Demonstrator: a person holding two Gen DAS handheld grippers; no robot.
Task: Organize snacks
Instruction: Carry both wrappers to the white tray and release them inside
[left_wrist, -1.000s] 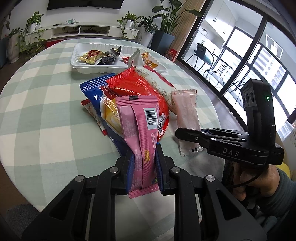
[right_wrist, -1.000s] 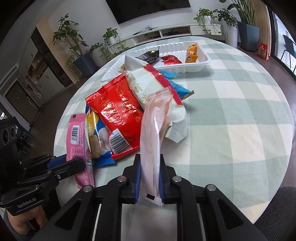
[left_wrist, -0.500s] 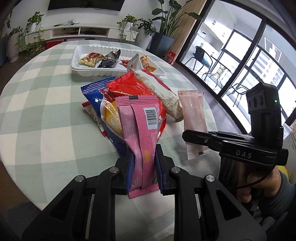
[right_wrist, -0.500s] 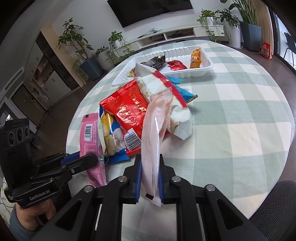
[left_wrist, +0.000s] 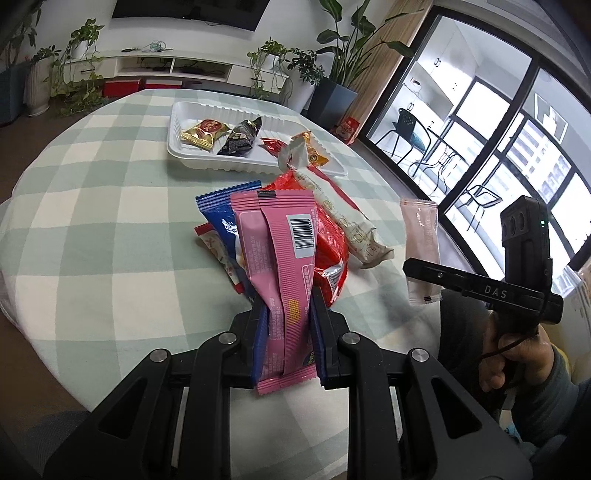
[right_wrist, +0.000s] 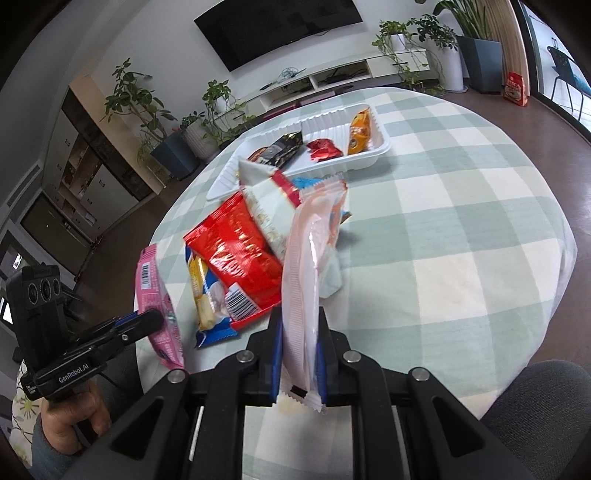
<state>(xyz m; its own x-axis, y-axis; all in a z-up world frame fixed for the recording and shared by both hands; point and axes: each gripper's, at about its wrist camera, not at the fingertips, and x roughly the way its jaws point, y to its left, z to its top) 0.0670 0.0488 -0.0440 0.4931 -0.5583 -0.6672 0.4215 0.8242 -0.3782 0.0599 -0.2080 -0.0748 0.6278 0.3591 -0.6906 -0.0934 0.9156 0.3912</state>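
Note:
My left gripper (left_wrist: 286, 314) is shut on a bright pink snack pack (left_wrist: 280, 266) and holds it above the near table edge; it also shows in the right wrist view (right_wrist: 157, 295). My right gripper (right_wrist: 300, 332) is shut on a pale pink wrapper (right_wrist: 304, 273), lifted off the table, seen from the left wrist view too (left_wrist: 421, 243). A pile of snacks lies mid-table: a red bag (right_wrist: 236, 251), a blue pack (left_wrist: 219, 218) and a white-and-red bag (left_wrist: 343, 218). A white tray (left_wrist: 177, 147) at the far side holds several small snacks.
The round table has a green-and-white checked cloth (right_wrist: 461, 221). Potted plants (left_wrist: 332, 66) and a TV shelf stand behind it. Large windows are on the right. A grey chair seat (right_wrist: 543, 398) is at the near right.
Both grippers have lifted and drawn back toward me with their packs; the pale pink wrapper has come off the table and away from the pile.

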